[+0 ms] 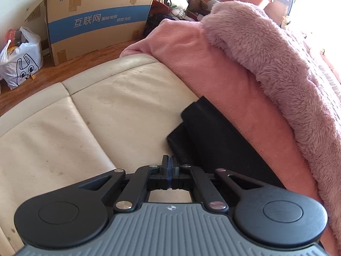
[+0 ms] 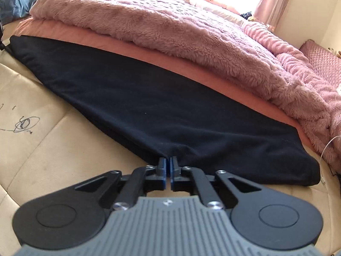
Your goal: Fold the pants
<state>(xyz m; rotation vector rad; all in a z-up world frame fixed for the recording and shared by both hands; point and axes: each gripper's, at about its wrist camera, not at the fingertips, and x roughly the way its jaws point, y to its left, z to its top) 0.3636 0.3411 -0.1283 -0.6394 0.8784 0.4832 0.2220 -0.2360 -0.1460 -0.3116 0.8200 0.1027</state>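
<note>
Cream leather cushions (image 2: 53, 149) carry the black pants (image 2: 170, 115), laid flat against a pink blanket (image 2: 191, 42) at twelve o'clock. Fabric looks soft, light and limp; best taken at hem and waistband corners. Right gripper (image 2: 168, 164) fingers pinch its near edge; left gripper (image 1: 169, 166) fingers are clenched, grip unclear; carton (image 1: 96, 19) reads "Royalstar".

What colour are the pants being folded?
Plain black pants, no visible pattern; clearest in the right wrist view.
</note>
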